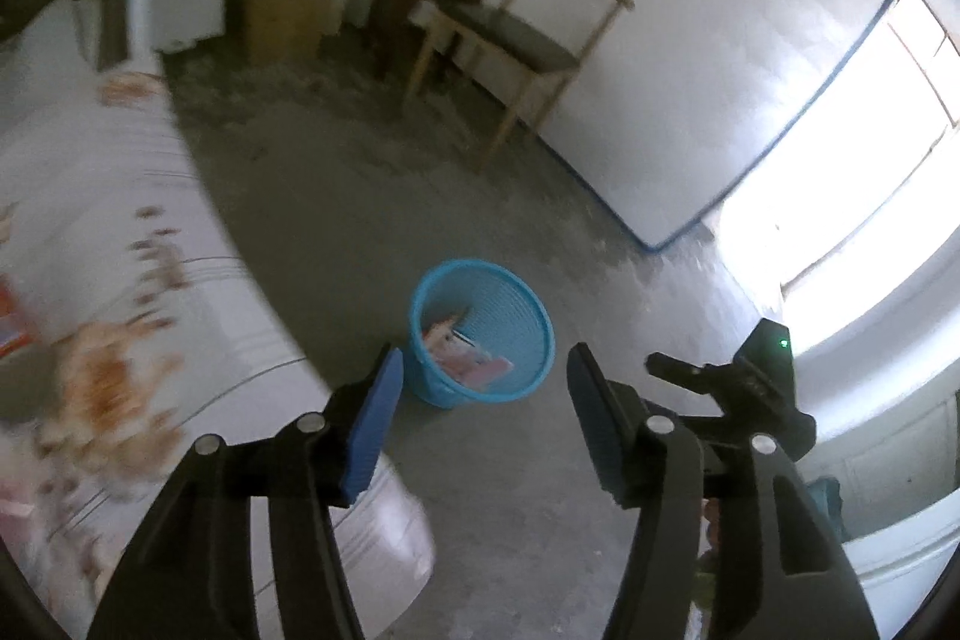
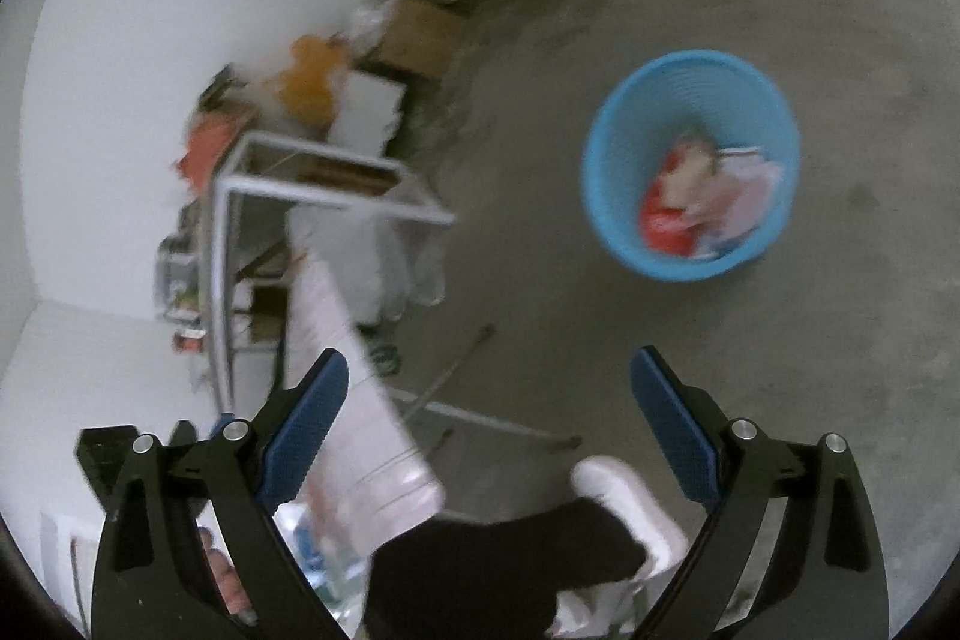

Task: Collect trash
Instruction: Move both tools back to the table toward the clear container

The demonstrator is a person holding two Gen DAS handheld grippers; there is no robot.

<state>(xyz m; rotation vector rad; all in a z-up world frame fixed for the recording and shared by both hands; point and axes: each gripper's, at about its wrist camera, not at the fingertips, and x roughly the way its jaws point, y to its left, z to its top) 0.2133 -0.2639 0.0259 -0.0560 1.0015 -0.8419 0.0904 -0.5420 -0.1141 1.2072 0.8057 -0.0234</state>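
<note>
Left view: bed (image 1: 120, 232) at left; left gripper (image 1: 483, 370) jaws apart, nothing btwn pads. Blue bin (image 1: 480, 334) on floor just beyond, paper trash (image 1: 468, 358) inside. Right view: right gripper (image 2: 489, 382) wide, empty; bin far right.

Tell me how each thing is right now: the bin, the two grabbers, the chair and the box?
bin: upright on the floor, partly filled with trash.
trash: lying inside the bin, red and pale pieces.
left gripper: open, nothing between its pads.
right gripper: open, holding nothing.
chair: upright, seat bare.
box: open on top, stuffed with bags.
</note>
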